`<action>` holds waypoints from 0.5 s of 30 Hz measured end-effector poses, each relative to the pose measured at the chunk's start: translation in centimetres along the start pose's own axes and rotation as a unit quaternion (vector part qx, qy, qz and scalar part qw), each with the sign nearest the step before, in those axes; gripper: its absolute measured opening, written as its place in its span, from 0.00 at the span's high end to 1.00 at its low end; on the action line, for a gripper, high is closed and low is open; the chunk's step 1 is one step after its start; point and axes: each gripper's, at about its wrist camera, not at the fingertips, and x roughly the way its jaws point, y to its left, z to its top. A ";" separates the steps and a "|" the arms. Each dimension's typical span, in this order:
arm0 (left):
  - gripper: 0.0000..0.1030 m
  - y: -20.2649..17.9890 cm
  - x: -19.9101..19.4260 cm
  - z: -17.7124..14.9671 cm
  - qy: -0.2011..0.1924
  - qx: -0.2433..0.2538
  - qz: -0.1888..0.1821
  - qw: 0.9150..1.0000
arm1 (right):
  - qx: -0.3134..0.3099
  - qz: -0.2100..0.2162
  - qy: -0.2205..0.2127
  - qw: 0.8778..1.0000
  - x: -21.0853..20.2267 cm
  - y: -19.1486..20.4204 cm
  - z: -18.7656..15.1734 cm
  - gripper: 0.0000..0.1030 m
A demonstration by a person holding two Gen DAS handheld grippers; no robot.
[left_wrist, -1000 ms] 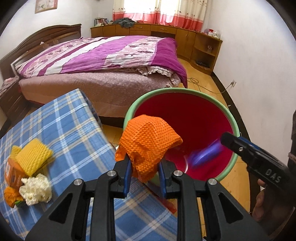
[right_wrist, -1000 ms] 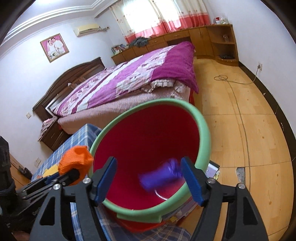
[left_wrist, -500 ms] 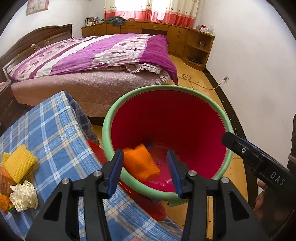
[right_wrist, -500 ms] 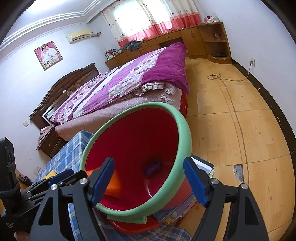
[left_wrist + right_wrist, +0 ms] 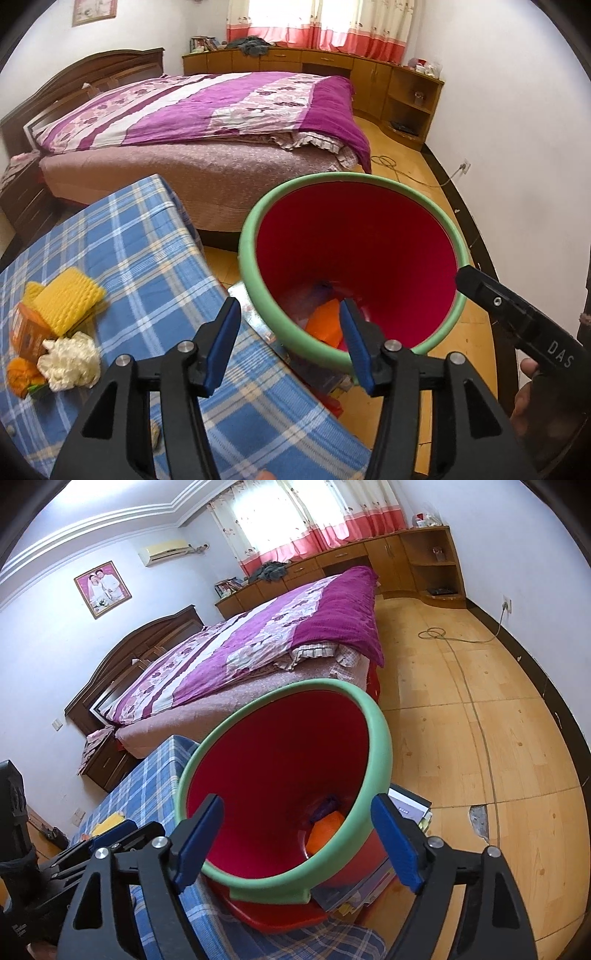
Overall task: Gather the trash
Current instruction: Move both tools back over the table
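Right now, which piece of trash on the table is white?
The fluffy white crumpled wad, at the pile's near edge; the foam sleeve is yellow, the carton orange.

White-walled bedroom, purple-quilted bed (image 5: 207,110), wooden cabinets (image 5: 369,557), red-trimmed curtains (image 5: 317,22), wood floor (image 5: 480,701)

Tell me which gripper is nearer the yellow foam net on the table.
Left. The left gripper hangs open over the table's edge, the yellow foam net close on its left. The right gripper, also open, is beyond the red bin, farther off.
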 end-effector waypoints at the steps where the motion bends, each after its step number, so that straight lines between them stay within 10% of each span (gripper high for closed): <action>1: 0.46 0.2 -0.4 -0.1 -0.001 -0.004 0.002 1.000 | -0.001 0.000 0.000 1.000 -0.2 0.2 -0.1 0.18; 15: 0.45 5.1 -5.9 -3.9 -0.018 -0.055 0.039 0.998 | -0.039 0.026 0.015 0.999 -1.9 4.6 -2.9 0.13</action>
